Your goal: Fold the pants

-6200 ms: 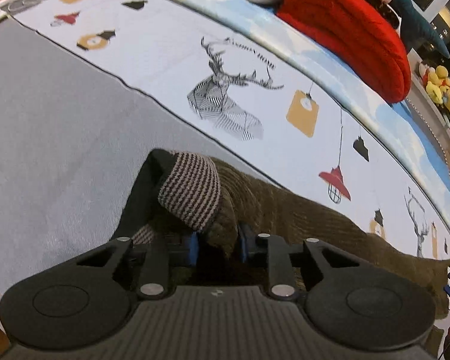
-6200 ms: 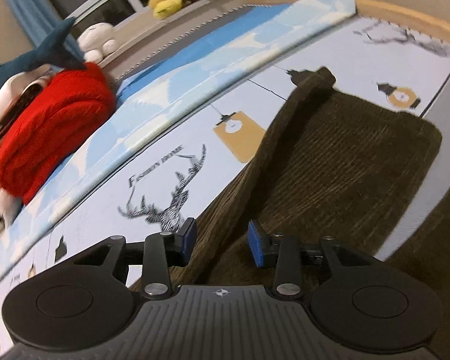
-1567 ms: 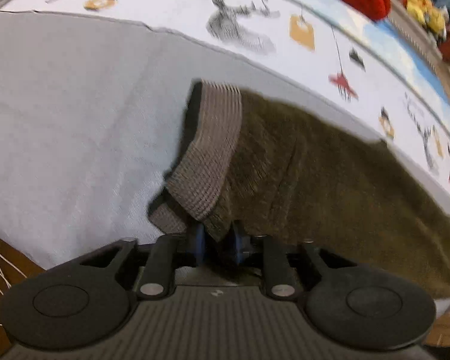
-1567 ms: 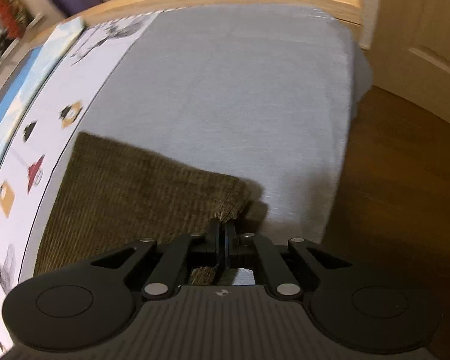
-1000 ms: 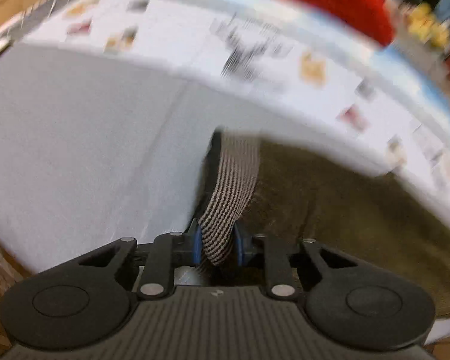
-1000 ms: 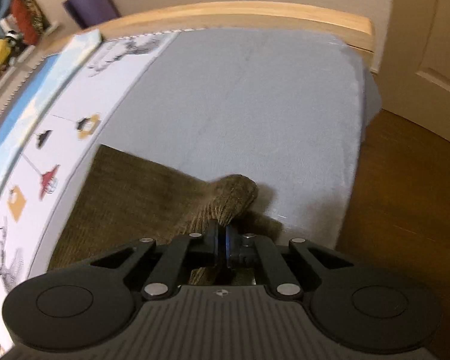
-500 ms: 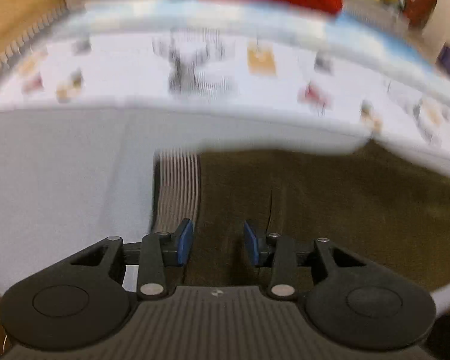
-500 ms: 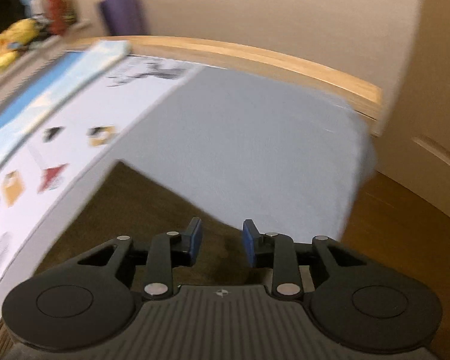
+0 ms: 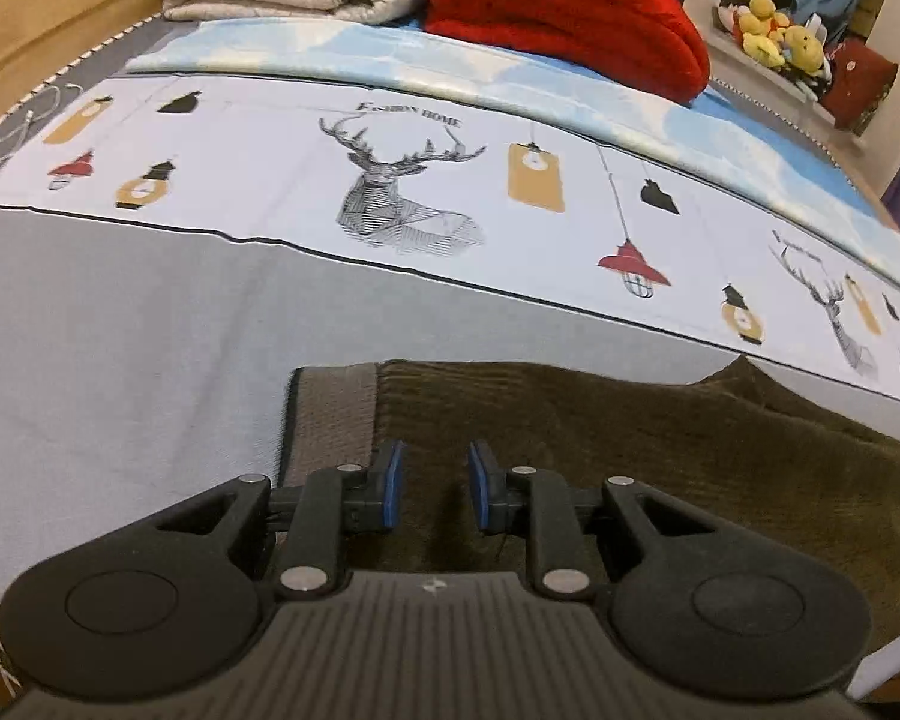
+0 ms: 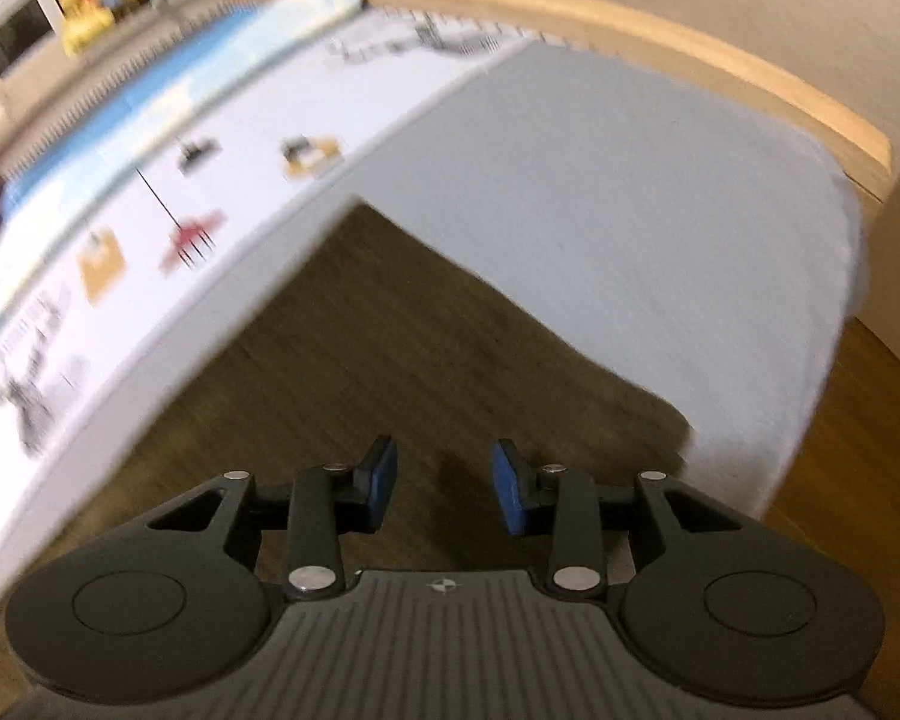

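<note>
Pants [image 9: 660,468] lie flat on the bed [image 9: 120,360], apparently halved lengthwise, though the right view is blurred. My left claw [image 9: 431,483] and right claw [image 10: 444,483] both gape, holding nothing. Cross folds are left.

The pants [image 9: 660,450] are dark olive-brown corduroy with a grey-brown ribbed waistband [image 9: 333,414]. They lie flat on the grey part of the bed [image 9: 120,360], near its front edge. The waistband forms the left end. In the right wrist view, the leg end [image 10: 450,360] shows a straight hem with square corners.
</note>
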A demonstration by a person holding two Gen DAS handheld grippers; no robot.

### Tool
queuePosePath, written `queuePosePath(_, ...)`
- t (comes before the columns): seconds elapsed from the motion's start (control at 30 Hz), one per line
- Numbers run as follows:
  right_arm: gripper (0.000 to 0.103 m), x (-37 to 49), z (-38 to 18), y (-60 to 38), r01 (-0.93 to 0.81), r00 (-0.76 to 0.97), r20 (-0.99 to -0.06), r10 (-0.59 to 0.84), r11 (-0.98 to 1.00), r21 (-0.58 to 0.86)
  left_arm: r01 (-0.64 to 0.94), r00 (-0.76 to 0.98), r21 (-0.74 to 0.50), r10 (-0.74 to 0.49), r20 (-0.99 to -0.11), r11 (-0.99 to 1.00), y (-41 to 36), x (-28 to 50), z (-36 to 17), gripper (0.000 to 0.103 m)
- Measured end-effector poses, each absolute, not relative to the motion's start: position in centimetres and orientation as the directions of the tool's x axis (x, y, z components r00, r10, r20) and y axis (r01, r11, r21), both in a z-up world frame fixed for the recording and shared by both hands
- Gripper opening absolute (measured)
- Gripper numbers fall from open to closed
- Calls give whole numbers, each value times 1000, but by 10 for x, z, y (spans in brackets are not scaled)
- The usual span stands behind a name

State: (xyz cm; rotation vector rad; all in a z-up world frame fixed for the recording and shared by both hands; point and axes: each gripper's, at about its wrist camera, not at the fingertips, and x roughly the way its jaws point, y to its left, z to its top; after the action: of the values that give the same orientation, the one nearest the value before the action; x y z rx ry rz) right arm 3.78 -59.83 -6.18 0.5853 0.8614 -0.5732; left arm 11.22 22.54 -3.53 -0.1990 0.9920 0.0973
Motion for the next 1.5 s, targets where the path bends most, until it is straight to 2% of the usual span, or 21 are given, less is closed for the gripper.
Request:
queuePosePath(0.07, 38, 45, -57, -593, 653, 574, -790, -214, 703, 284, -179, 473, -73, 20, -881, 981, 223, 124, -49, 27)
queuePosePath(0.13, 39, 53, -54, -590, 631, 620, -759, -198, 701, 332, -212, 337, 43, 114, -935, 976, 222, 128, -73, 28)
queuePosePath(0.2, 41, 64, -57, -589, 618, 645, -742, -184, 697, 364, -231, 345, 46, 126, -930, 972, 219, 132, -70, 28)
queuePosePath(0.27, 47, 80, -62, -587, 613, 655, -736, -170, 688, 387, -238, 345, 54, 136, -929, 970, 216, 136, -69, 28)
queuePosePath(0.5, 50, 132, -84, -583, 634, 631, -760, -159, 670, 386, -170, 340, 111, 164, -926, 979, 205, 144, -72, 32)
queuePosePath(0.67, 50, 165, -97, -587, 694, 589, -778, -221, 632, 346, -156, 342, 104, 152, -927, 982, 207, 142, -71, 33)
queuePosePath(0.73, 50, 176, -107, -588, 744, 518, -815, -260, 608, 279, -151, 340, 100, 147, -929, 983, 208, 142, -70, 33)
queuePosePath(0.8, 42, 185, -113, -584, 765, 457, -835, -305, 615, 194, -147, 335, 100, 145, -931, 984, 208, 143, -70, 33)
queuePosePath(0.83, 21, 189, -112, -580, 759, 453, -827, -333, 631, 162, -143, 333, 102, 145, -932, 984, 208, 143, -70, 33)
queuePosePath(0.87, 4, 191, -108, -578, 753, 463, -814, -351, 639, 153, -140, 332, 105, 146, -932, 985, 208, 143, -70, 33)
queuePosePath(0.97, 3, 182, -91, -586, 801, 509, -755, -413, 548, 241, -136, 330, 108, 148, -932, 985, 205, 144, -69, 33)
queuePosePath(1.1, 4, 181, -108, -593, 830, 463, -796, -390, 507, 234, -134, 338, 112, 152, -929, 985, 203, 145, -66, 33)
queuePosePath(1.2, 8, 181, -101, -584, 837, 441, -799, -409, 509, 201, -142, 377, 80, 129, -917, 987, 205, 142, -56, 33)
queuePosePath(1.23, 15, 183, -93, -573, 833, 440, -783, -440, 526, 172, -144, 399, 61, 114, -910, 988, 206, 141, -52, 33)
queuePosePath(1.3, 16, 189, -75, -545, 783, 495, -740, -456, 603, 152, -140, 453, 9, 72, -889, 990, 208, 138, -42, 33)
queuePosePath(1.37, 16, 198, -56, -505, 647, 622, -692, -366, 738, 191, -139, 471, -26, 43, -881, 990, 210, 138, -39, 33)
queuePosePath(1.43, 16, 207, -42, -459, 449, 731, -652, -202, 861, 237, -139, 414, -13, 46, -909, 990, 211, 141, -49, 33)
queuePosePath(1.5, 16, 215, -33, -401, 176, 792, -610, 28, 946, 272, -125, 271, 83, 115, -956, 989, 210, 142, -75, 32)
